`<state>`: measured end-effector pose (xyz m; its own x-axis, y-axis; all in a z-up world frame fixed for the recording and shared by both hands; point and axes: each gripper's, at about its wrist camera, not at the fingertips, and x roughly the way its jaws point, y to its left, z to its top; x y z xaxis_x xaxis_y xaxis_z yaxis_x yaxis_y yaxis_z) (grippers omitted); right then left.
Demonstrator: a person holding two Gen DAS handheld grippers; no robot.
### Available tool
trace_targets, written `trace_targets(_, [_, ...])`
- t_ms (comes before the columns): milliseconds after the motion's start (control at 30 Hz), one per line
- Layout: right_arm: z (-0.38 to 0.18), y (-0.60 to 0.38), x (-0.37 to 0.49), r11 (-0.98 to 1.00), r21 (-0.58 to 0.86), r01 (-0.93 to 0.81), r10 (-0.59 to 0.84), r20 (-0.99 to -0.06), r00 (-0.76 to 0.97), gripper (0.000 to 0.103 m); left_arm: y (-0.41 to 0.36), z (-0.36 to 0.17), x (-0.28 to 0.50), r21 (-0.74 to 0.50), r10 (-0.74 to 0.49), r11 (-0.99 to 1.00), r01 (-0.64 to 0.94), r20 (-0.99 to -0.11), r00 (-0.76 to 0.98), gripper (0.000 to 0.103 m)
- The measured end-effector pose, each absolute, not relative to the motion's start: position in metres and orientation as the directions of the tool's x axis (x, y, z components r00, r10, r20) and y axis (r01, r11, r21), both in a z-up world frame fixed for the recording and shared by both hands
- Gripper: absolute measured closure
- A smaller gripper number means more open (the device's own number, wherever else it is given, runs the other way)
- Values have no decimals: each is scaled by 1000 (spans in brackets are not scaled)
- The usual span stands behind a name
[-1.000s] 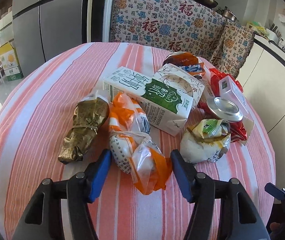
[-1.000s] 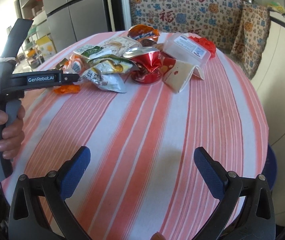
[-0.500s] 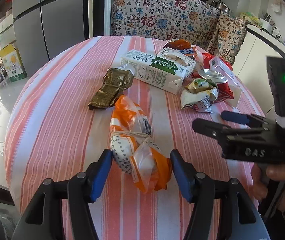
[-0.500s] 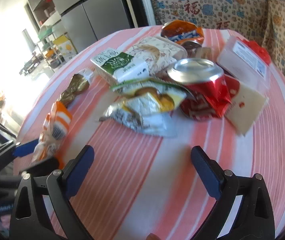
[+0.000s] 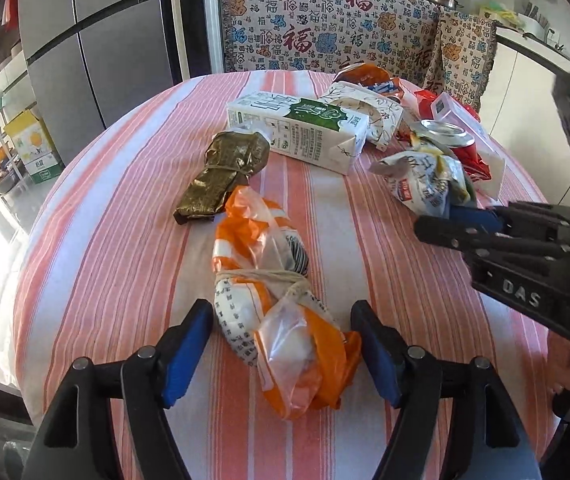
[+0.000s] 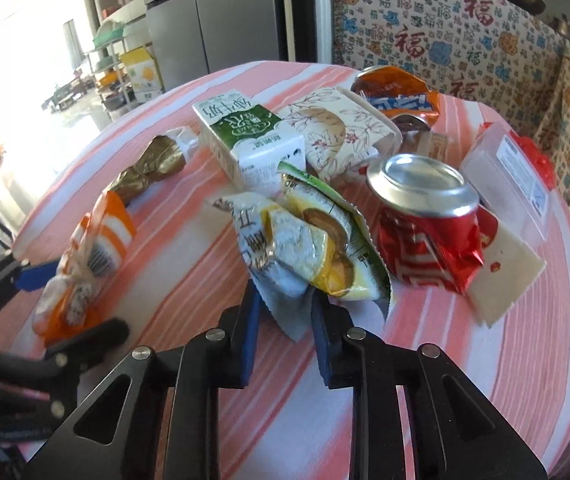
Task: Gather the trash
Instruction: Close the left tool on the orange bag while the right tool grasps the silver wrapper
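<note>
**Right tongs clamping the snack wrapper, left tongs loosening around the orange bag**

Nearest the right wrist camera, the right tongs (image 6: 285, 312) are gripping the lower edge of the crumpled white-and-yellow snack wrapper (image 6: 305, 244) — a second ago they were standing wide over bare cloth, and their jaws have just been closing, with the wrapper's corner now pinched between the blue pads. The wrapper is resting on the striped desk (image 6: 505, 360), just beside the crushed red can (image 6: 425, 232), so a first piece of trash is looking ready to lift.

In the left wrist view, the left tongs (image 5: 281, 344) are straddling the tied orange-and-white plastic bag (image 5: 277, 312). Their jaws have just been opening wider; the bag is lying between the pads, which are standing clear of it on both sides — released, not grasping. A second ago the rest of the pile was sitting closer ahead; now it is lying farther off.

Beyond the bag, the dark leaf-wrapped bundle (image 5: 225, 176) is lying untouched, and farther still the green-and-white milk carton (image 5: 301, 132), the floral box (image 5: 369, 108) and an orange packet (image 5: 365, 76) are waiting near the desk's far edge. Most of the collecting is therefore still ahead.
</note>
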<state>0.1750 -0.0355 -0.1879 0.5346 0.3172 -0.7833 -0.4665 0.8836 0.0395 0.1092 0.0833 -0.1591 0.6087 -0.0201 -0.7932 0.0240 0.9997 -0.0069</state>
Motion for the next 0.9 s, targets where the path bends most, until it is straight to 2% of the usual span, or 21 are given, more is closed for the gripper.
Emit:
trace_targets(200, [-182, -69, 146, 880, 88, -467, 346, -792, 503, 82, 86, -158, 102, -30, -35, 999, 19, -789, 614, 30])
trace_targets(233, [-180, -72, 145, 878, 94, -469, 351, -793, 499, 78, 87, -157, 99, -38, -43, 999, 21, -787, 615, 30])
trace_targets(367, [-171, -72, 148, 876, 108, -470, 368, -780, 506, 41, 90, -151, 98, -94, -98, 995, 39, -784, 612, 30])
trace_targets(467, [-164, -60, 160, 874, 107, -475, 380, -761, 526, 27, 93, -144, 103, -91, -91, 995, 33, -781, 618, 30])
trace_targets(700, [-165, -26, 200, 868, -35, -496, 284, -783, 553, 26, 103, -141, 115, -135, -119, 991, 15, -812, 572, 32])
trace_targets(733, [-168, -25, 203, 865, -29, -502, 283, -797, 533, 30, 102, -142, 115, -128, -116, 992, 19, -812, 572, 34])
trace_targets(767, [-171, -24, 206, 865, -25, -502, 276, -810, 516, 53, 101, -142, 116, -126, -120, 992, 28, -816, 566, 49])
trace_targets(900, [-165, -38, 198, 872, 49, -487, 323, -806, 497, 63, 98, -139, 112, -128, -127, 991, 40, -804, 580, 54])
